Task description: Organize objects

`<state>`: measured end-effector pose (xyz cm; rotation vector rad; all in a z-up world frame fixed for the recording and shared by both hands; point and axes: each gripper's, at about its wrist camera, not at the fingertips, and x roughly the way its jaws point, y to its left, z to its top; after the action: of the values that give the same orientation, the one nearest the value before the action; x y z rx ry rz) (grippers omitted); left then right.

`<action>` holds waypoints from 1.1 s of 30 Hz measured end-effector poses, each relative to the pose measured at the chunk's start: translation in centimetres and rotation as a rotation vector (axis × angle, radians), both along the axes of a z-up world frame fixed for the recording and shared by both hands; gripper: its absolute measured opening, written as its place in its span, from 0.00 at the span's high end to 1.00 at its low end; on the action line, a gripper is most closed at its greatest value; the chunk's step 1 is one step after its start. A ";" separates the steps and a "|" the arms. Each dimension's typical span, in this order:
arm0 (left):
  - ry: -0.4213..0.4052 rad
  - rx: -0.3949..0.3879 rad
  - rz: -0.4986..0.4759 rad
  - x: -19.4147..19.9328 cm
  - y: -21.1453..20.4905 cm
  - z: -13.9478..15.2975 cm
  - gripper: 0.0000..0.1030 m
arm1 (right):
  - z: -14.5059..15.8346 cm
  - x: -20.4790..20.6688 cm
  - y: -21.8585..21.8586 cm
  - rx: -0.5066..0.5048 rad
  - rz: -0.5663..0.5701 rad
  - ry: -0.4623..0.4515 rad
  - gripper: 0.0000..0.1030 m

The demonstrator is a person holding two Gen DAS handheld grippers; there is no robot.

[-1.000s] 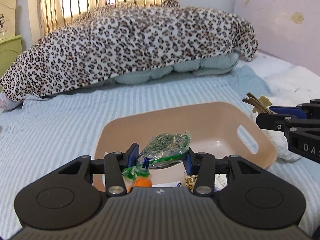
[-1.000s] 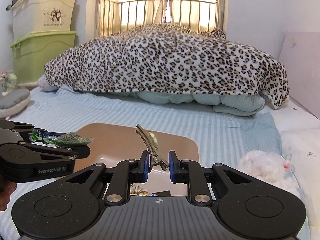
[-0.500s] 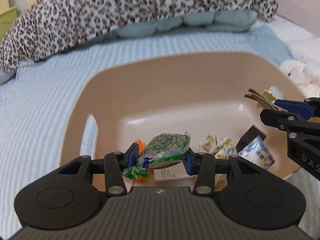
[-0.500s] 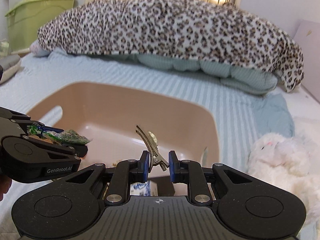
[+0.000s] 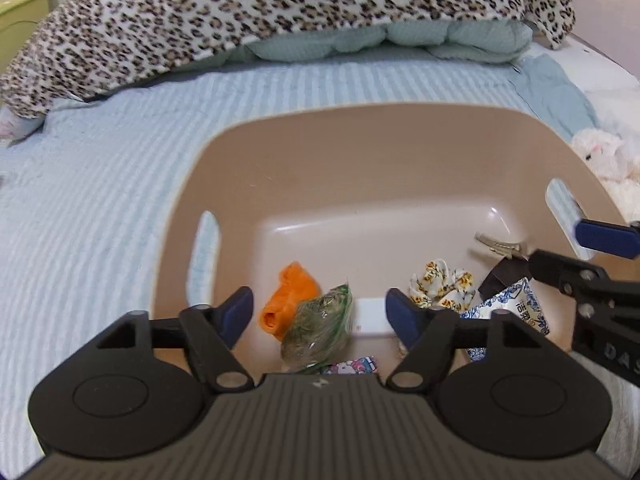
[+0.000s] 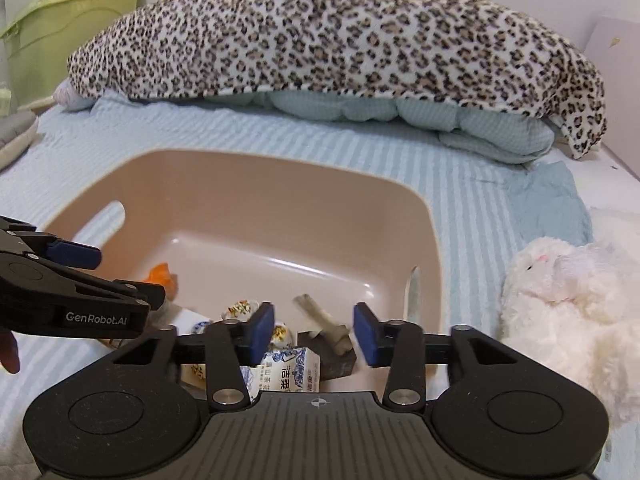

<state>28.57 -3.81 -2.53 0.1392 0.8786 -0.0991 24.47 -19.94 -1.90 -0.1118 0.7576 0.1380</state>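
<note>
Both tongs, left and right, having just been opening, are hanging spread and empty over the tan plastic basin, where the clear green-filled packet and metal hair clip are now lying, leaving the fluffy white plush toy outside on the bed.

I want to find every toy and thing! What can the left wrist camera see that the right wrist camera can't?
Only the left wrist view shows the green packet lying in the basin and a cartoon sticker packet.

Only the right wrist view shows the green storage box.

Both show the tan basin, the orange piece, the blue-and-white carton, the hair clip, the white plush toy and the leopard blanket. The left gripper and the right gripper have just been opening, gripping nothing.
</note>
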 end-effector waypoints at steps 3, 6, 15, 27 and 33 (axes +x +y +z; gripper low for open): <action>-0.025 -0.016 0.016 -0.9 0.2 1.3 0.24 | 1.0 -1.1 -0.3 0.019 -0.013 -0.010 0.35; -0.041 -0.025 0.022 -2.0 0.5 2.5 0.24 | 2.0 -2.3 -0.7 0.030 -0.022 -0.026 0.30; -0.080 -0.007 0.025 -6.9 0.6 4.5 0.24 | 4.0 -7.2 -1.3 0.091 -0.049 -0.051 0.25; -0.131 -0.006 -0.017 -14.1 0.2 6.8 0.24 | 5.5 -14.0 0.0 0.127 -0.051 -0.047 0.24; -0.147 -0.014 -0.014 -17.5 0.8 7.4 0.24 | 5.8 -16.9 0.4 0.123 -0.050 -0.052 0.24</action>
<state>11.11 -2.98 4.84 0.1375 0.7300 -0.1064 7.57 -19.53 3.88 0.0204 0.6979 0.1332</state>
